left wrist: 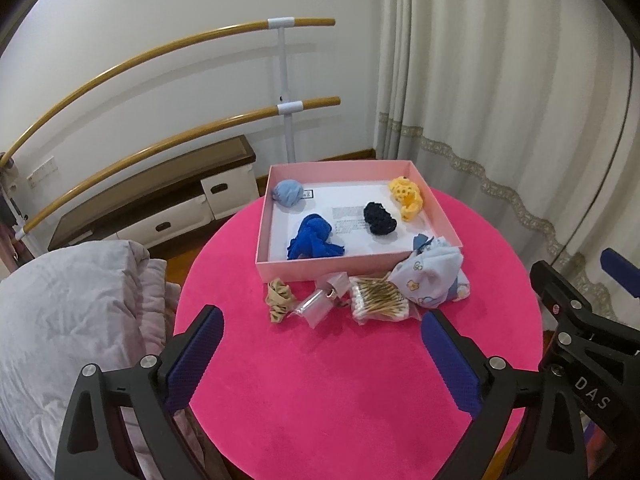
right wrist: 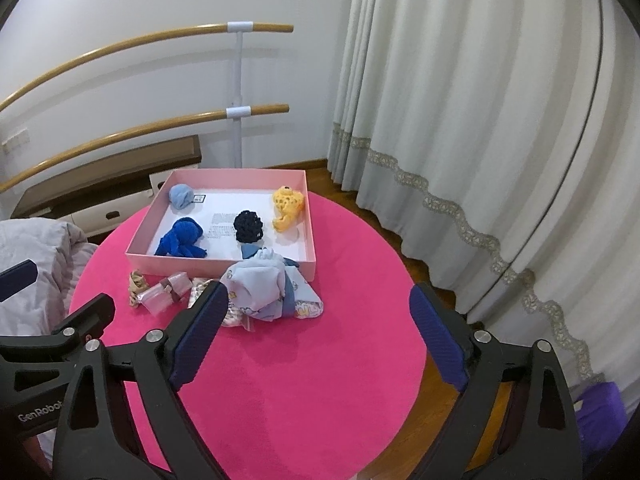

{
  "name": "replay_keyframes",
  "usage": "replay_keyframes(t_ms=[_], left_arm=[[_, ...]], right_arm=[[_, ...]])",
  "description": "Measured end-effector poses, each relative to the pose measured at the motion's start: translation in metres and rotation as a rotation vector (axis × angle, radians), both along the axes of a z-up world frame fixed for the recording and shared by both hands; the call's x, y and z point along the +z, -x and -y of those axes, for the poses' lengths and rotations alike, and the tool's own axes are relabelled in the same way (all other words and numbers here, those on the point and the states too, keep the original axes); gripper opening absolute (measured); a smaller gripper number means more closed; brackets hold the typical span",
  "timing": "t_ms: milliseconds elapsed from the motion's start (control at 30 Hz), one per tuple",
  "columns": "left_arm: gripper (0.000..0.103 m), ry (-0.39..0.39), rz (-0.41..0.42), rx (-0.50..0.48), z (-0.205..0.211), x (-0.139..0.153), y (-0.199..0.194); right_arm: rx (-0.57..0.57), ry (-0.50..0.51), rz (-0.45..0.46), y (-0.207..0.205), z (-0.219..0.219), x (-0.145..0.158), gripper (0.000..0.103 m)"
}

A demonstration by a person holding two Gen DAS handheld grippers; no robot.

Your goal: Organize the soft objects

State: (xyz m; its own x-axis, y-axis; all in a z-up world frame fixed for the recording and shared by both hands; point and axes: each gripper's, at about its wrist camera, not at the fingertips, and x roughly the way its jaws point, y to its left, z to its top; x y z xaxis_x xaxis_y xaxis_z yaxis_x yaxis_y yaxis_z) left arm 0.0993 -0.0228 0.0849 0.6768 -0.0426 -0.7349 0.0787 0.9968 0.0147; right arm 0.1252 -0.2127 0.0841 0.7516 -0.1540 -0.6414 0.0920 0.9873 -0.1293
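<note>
Pink box at frame centre is already holding four soft bundles; the patterned blue cloth and beige scrunchie are still lying outside, touching its front wall. Left gripper and right gripper are hovering wide open, gripping nothing.

left hand-held gripper hangs spread above the pink table; the clear bag holds something unclear.

Worktop: matt pink felt-like cloth. Pink box on it: smooth matt card, white paper floor. Inside: knitted yellow piece, crocheted black piece. In front of box: glossy clear plastic bags. My tool pads: ribbed blue.
</note>
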Motion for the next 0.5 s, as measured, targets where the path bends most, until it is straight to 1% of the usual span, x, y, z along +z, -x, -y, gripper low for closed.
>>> replay_keyframes(t_ms=[67,167,267,367,500], left_arm=[[0.099,0.006,-0.013,-0.003,-0.002,-0.002,-0.003],[0.100,0.009,-0.032,-0.005,-0.004,-0.006,-0.009],[0.103,-0.007,-0.051,-0.001,-0.004,-0.013,-0.016],[0.103,-0.011,-0.088,-0.001,-0.005,-0.024,-0.026],[0.103,0.008,-0.143,-0.015,-0.009,-0.039,-0.042]], right_arm=[[-0.004,-0.001,-0.003,-0.003,0.001,-0.003,0.097],[0.002,-0.018,-0.023,-0.008,0.003,-0.008,0.098],[0.001,-0.032,-0.051,-0.016,0.004,-0.018,0.101],[0.009,-0.054,-0.087,-0.024,0.005,-0.030,0.101],[0.020,-0.075,-0.138,-0.036,0.003,-0.047,0.101]])
